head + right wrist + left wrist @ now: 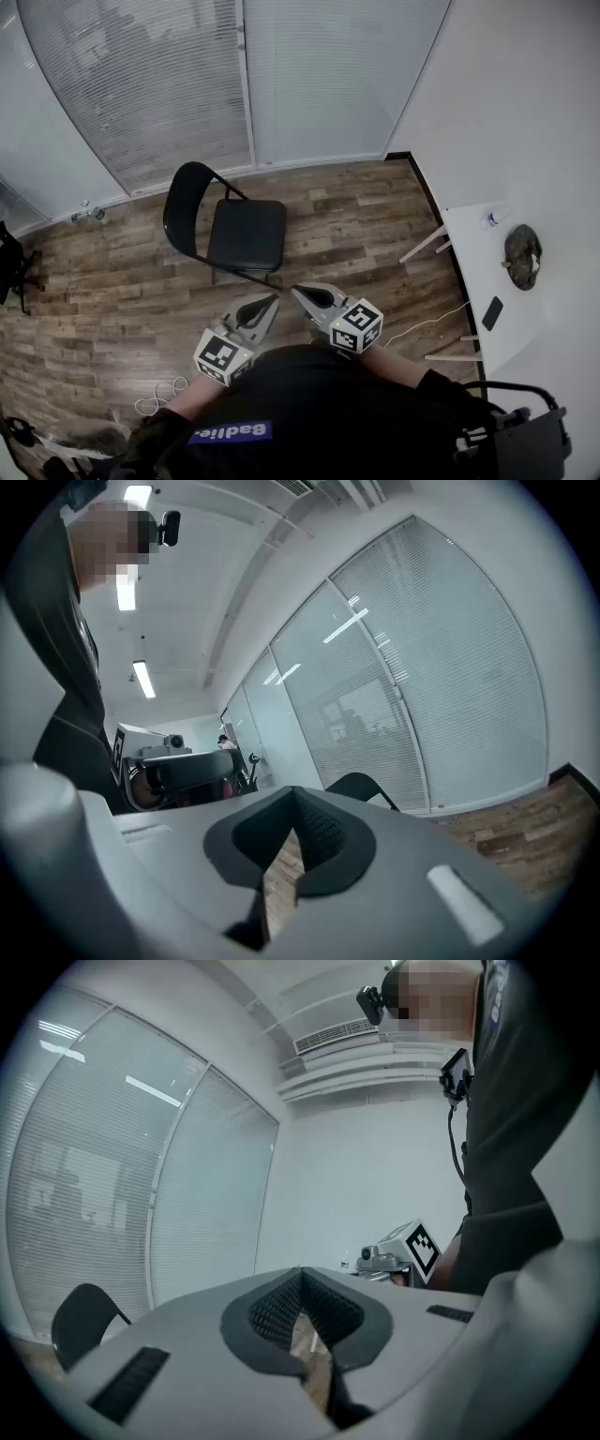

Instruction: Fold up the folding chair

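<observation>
Folding chair (246,234) stands left of the table (474,264).

White table (473,264) at rt w/ black phone (492,312), small bottle (495,217) & dark lumpy obj (522,256). White cable (155,398) coiled on wood floor (356,225). Blinds (141,84) behind.

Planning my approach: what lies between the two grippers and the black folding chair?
Only bare wooden floor, per the head view: black folding chair stands unfolded just ahead of left gripper and right gripper.

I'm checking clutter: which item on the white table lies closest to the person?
The flat black phone, at the near end of the table; the dark rounded object and small bottle sit farther off.
</observation>
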